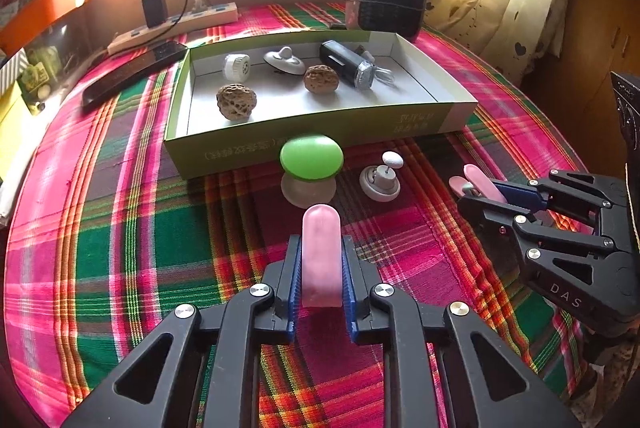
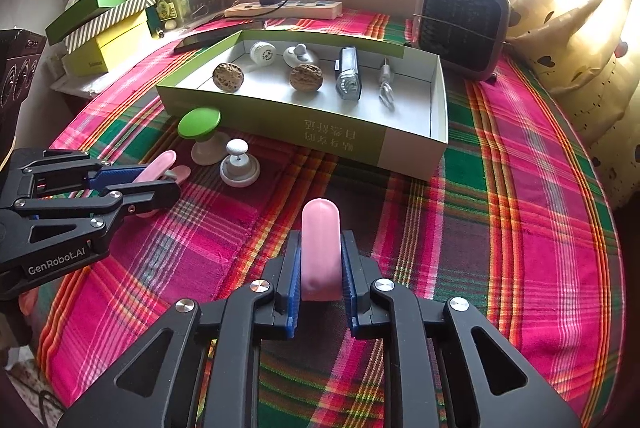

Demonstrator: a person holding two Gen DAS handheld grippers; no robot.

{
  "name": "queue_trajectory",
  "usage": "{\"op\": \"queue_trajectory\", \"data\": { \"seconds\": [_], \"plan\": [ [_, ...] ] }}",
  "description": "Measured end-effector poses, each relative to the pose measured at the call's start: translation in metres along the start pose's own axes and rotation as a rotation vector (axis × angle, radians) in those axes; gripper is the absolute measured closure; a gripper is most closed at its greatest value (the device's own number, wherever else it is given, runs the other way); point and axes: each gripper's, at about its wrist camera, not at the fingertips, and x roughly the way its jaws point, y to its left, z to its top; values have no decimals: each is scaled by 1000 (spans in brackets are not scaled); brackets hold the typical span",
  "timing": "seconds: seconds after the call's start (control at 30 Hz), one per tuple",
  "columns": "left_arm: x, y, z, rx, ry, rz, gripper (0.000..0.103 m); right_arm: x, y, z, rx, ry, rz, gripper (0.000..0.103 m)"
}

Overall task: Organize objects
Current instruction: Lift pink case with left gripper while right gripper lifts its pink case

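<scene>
Heater [image 2: 462, 28] behind box [image 2: 360, 136], green knob [image 2: 199, 122] beside its front wall

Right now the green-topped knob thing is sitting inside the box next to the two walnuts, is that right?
Not quite. The green-topped knob stands on the tablecloth just outside the box, against its front wall, as the left wrist view shows. The two walnuts are inside the box.

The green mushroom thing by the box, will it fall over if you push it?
Probably yes. The green mushroom thing has a wide cap on a narrower pale foot, so it looks top-heavy and a nudge near the cap could tip it. Its cap is round, so once down it may roll along the plaid cloth. It looks stiff, not squishy.
</scene>
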Motion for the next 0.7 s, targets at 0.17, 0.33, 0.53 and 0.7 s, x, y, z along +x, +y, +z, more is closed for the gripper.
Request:
{"op": "queue_trajectory", "data": {
  "seconds": [0.17,0.33,0.53,0.7],
  "plan": [
    [0,-1,-1,3,-5,5,87,0,0,0,1,0,-1,84],
    [0,0,-1,4,-5,4,87,0,0,0,0,0,-1,84],
    [-1,0,-1,2,-6,4,87,0,0,0,1,0,-2,84],
    [-1,0,-2,3,-6,3,87,0,0,0,3,0,-2,84]
  ]
}}
